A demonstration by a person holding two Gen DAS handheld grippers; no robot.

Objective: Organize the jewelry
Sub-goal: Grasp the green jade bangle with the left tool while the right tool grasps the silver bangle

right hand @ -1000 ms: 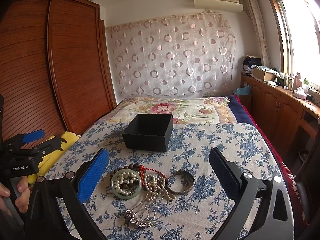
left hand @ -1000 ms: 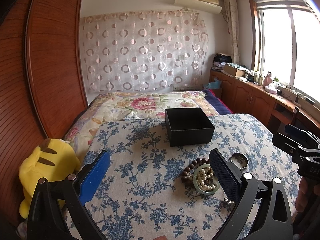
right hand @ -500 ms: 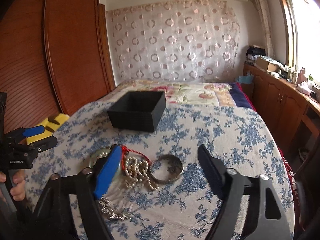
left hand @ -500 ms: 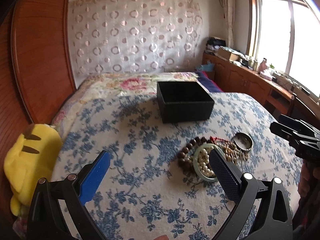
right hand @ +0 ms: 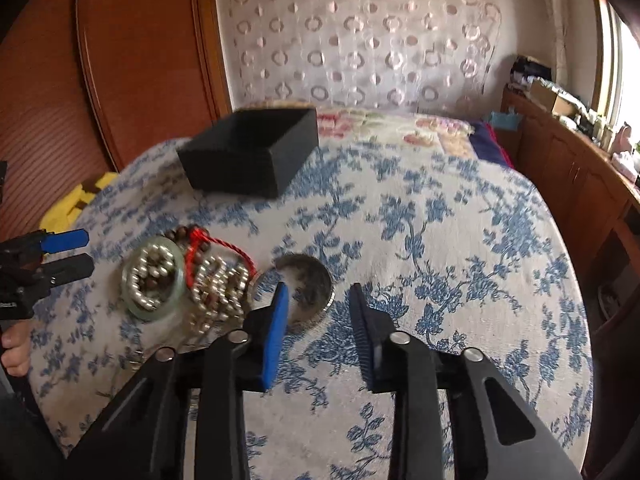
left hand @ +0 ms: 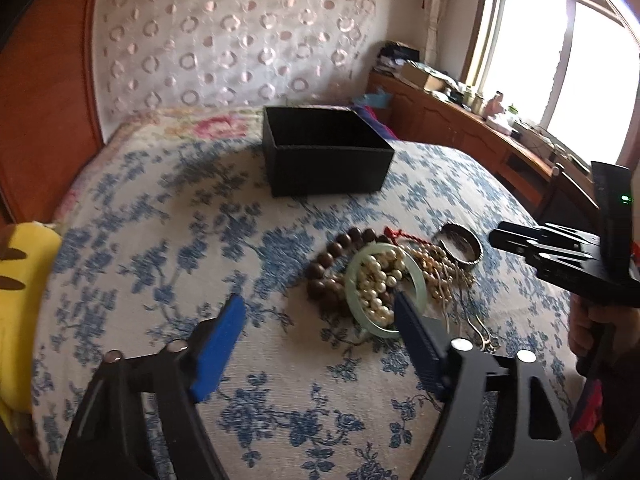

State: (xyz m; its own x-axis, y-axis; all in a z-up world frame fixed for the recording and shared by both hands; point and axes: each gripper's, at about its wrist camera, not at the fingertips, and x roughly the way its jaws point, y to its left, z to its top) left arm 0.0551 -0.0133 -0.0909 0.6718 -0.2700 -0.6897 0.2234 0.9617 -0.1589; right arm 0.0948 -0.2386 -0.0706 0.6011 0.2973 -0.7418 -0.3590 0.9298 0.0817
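Note:
A pile of jewelry lies on the blue-flowered cloth: a green jade bangle (left hand: 353,297) (right hand: 132,302) with white pearls (left hand: 376,278) inside it, brown wooden beads (left hand: 328,258), a red cord (right hand: 224,245), a chain of pale beads (right hand: 218,280) and a silver bangle (left hand: 462,242) (right hand: 306,292). An open black box (left hand: 324,152) (right hand: 248,156) stands behind them. My left gripper (left hand: 320,316) hangs just left of the jade bangle, its jaws closing with only cloth between them. My right gripper (right hand: 318,300) is closing just above the silver bangle's near rim, pads not touching it.
A yellow plush toy (left hand: 16,300) lies at the table's left edge. A wooden wardrobe (right hand: 132,60) stands at the left, a patterned curtain (left hand: 224,36) and a flowered bed behind, and a wooden counter (left hand: 480,136) under the window at the right.
Both grippers have come down and tilted toward the jewelry pile. The jaws of both have narrowed, the right ones much more, and it now sits over the silver bangle.

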